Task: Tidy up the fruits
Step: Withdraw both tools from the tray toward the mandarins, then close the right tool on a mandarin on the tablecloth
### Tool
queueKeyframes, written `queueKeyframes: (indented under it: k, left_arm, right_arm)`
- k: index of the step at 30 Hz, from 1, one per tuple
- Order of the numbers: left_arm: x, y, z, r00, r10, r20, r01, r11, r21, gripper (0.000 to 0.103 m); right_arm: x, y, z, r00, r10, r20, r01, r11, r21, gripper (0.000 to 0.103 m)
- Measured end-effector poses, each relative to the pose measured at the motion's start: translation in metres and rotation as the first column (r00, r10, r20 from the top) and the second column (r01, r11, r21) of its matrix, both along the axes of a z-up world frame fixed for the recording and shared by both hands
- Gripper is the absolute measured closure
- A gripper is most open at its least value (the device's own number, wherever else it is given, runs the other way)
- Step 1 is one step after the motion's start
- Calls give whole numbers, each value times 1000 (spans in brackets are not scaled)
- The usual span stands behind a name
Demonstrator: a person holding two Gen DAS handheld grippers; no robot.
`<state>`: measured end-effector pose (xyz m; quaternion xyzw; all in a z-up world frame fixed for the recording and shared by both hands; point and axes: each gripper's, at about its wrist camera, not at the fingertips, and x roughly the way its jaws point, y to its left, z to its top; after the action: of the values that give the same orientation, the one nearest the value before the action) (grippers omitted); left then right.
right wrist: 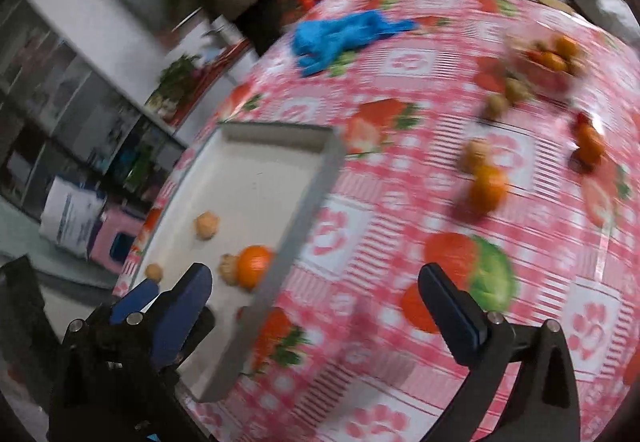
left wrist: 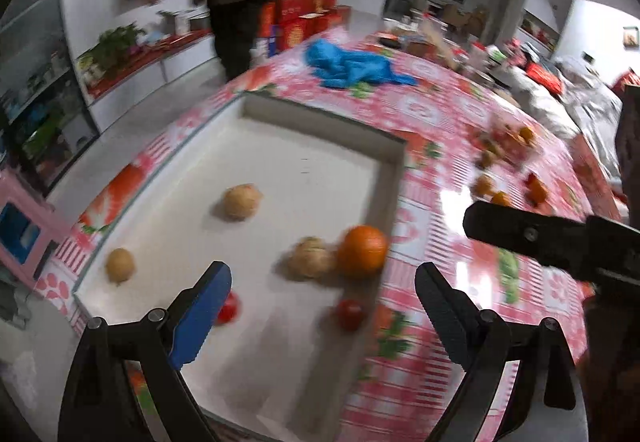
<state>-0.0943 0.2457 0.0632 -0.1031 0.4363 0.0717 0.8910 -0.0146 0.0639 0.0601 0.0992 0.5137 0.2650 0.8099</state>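
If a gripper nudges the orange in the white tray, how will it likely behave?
The orange looks round and smooth, so it would probably roll rather than slide. It touches a tan walnut-like fruit and sits near the white tray wall, which would likely stop it soon. It seems firm enough for open jaws to close on.

The left tongs (left wrist: 323,296) stand wide apart with nothing between them, above a white tray (left wrist: 280,146) on the tabletop (left wrist: 432,382). In the tray an orange (left wrist: 363,251) touches a tan fruit (left wrist: 312,257); two more tan fruits and two small red ones lie apart. A blue cloth (left wrist: 352,66) lies beyond.
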Motion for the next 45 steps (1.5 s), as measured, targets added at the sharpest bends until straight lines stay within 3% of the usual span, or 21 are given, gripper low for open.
queueKeyframes:
  k: [5, 9, 14, 17, 20, 25, 34, 39, 41, 45]
  left_arm:
    - [6, -42, 13, 995, -101, 0, 101, 995, -7, 9]
    - [10, -65, 29, 988, -155, 16, 156, 987, -29, 9]
    - [18, -80, 56, 982, -180, 61, 183, 982, -43, 9]
    - [25, -86, 67, 978, -189, 85, 193, 980, -42, 9]
    - [35, -90, 81, 975, -188, 119, 194, 980, -38, 9]
    - [51, -96, 82, 977, -188, 104, 190, 982, -10, 9]
    - [66, -95, 36, 979, -202, -38, 203, 979, 29, 9]
    - [75, -95, 13, 976, -191, -100, 195, 980, 27, 9]
    - [78, -96, 7, 974, -192, -116, 197, 980, 29, 9]
    - [87, -99, 7, 975, -193, -114, 199, 979, 45, 9]
  right_arm:
    - [12, -56, -7, 991, -128, -47, 129, 991, 21, 0]
    - [22, -100, -7, 976, -214, -37, 214, 977, 2, 0]
    - [40, -169, -5, 923, -386, -8, 385, 922, -50, 0]
    - [50, -201, 0, 888, -459, 7, 459, 887, -58, 0]
    - [60, -219, -1, 873, -487, 18, 487, 870, -84, 0]
    - [74, -210, -23, 885, -465, -1, 461, 878, -130, 0]
    - [101, -172, -57, 909, -415, 42, 414, 885, -212, 0]
    - [117, -148, -59, 917, -378, 130, 399, 875, -274, 1]
    - [123, -143, -59, 914, -376, 151, 404, 873, -275, 4]
    - [129, -137, -54, 909, -364, 205, 412, 861, -298, 35]
